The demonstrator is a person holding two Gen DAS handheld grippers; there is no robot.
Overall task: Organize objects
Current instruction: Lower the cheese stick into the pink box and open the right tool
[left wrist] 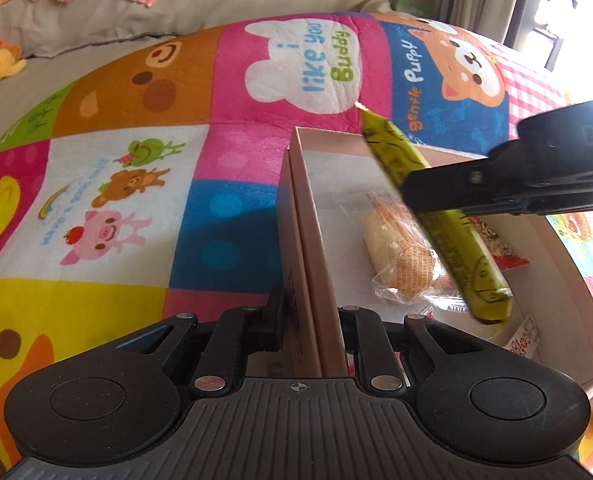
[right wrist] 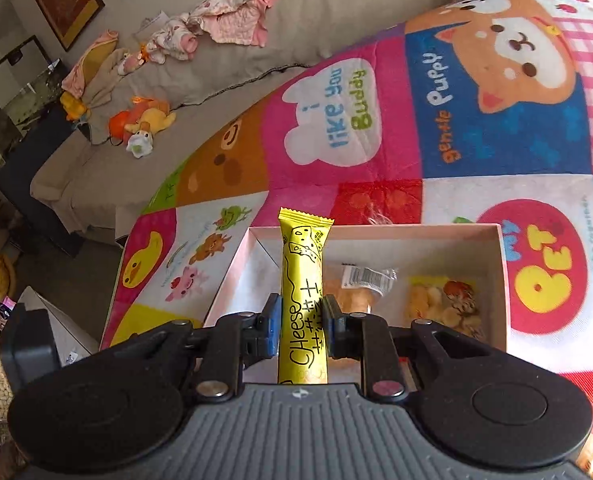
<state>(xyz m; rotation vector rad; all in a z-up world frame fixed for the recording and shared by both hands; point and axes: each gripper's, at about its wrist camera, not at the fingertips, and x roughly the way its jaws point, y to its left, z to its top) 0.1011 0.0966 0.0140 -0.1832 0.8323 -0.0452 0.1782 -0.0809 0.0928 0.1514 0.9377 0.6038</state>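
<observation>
My right gripper [right wrist: 301, 326] is shut on a long yellow "Cheese" snack stick [right wrist: 302, 280] and holds it above a shallow pink cardboard box [right wrist: 376, 232]. In the left wrist view the stick [left wrist: 452, 236] hangs tilted over the box, pinched by the right gripper [left wrist: 428, 196]. My left gripper [left wrist: 310, 322] is shut on the box's left wall [left wrist: 308, 216]. Inside the box lie a clear-wrapped round pastry [left wrist: 396, 256] and a small snack packet [right wrist: 444, 300].
The box sits on a colourful patchwork cartoon blanket [left wrist: 136, 184]. A beige sofa cushion [right wrist: 232, 72] with pink clothes [right wrist: 232, 20] and plush toys [right wrist: 140, 124] lies behind. A white box [right wrist: 52, 324] and a jar stand at the left.
</observation>
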